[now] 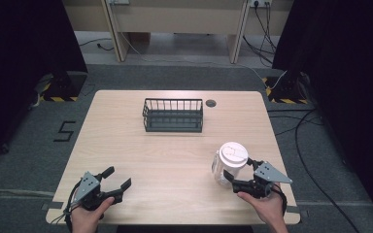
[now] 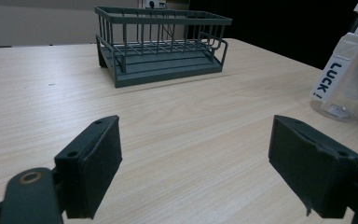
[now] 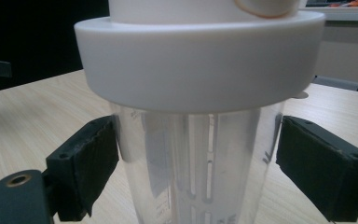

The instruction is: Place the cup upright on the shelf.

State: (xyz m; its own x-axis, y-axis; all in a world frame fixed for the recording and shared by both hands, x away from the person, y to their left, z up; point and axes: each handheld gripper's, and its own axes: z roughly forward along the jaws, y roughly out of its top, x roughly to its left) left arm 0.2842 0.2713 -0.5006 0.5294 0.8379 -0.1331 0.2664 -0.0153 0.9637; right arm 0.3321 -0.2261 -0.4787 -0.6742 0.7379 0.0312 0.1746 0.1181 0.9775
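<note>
Item: clear plastic tumbler (image 1: 227, 167) with white screw lid (image 1: 233, 152). It stands upright on the wooden table (image 1: 175, 160), in the near right quarter, at about four o'clock from the table's centre. A white strap on its side bears the word "LUCK!", readable in the left gripper view (image 2: 349, 70).

Right gripper (image 1: 239, 175): sits at about five o'clock from the tumbler, held from below by the person's right hand (image 1: 267, 204), jaws pointing toward the cup. In the right gripper view the tumbler's clear wall (image 3: 198, 163) stands between the two black jaws, just under the broad lid rim (image 3: 198, 60). The jaws stand wide apart, one on each flank of the cup. The left pad (image 3: 91, 165) lies against or just beside the wall; the right pad (image 3: 314, 161) is close to it. Whether either one presses the wall cannot be told; no squeeze shows.

Left gripper (image 1: 117, 178): lies at the near left corner, at about seven o'clock from the table's centre, in the person's left hand (image 1: 90, 213). Jaws are spread wide with bare tabletop between them, holding and touching nothing. It is well apart from the tumbler, which lies at about three o'clock from it.

Also present: dark green wire rack (image 1: 173, 115), at twelve o'clock on the table's far half, nothing inside it.
</note>
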